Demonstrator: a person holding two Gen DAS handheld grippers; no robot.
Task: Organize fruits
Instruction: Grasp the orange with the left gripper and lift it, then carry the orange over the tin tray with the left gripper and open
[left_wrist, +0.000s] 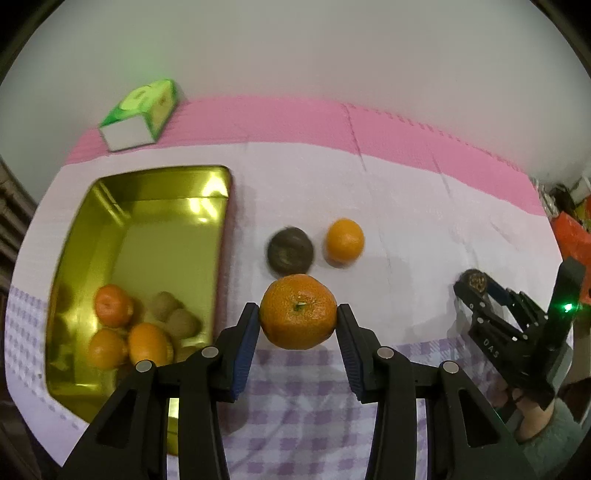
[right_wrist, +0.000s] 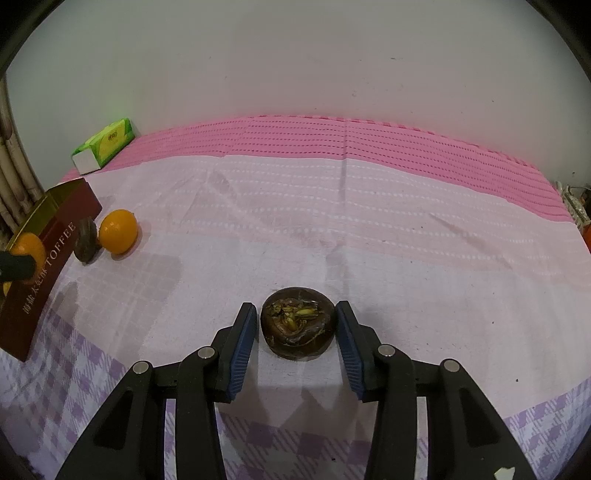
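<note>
Beside tin (left_wrist: 221, 206), left claw (left_wrist: 298, 320) w/ mandarin (left_wrist: 297, 312).

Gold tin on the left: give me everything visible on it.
The gold tin is a rectangular metal box with rounded corners, lidless, lying flat on the white cloth, left of the left claw. Its inside is shiny, mirror-like gold; its outer wall is dark red with gold "TOFFEE" lettering and Chinese characters in the right wrist view. Inside, at the near end, lie three tangerines and two brownish fruits; the far end is bare. Neither claw touches it.
</note>
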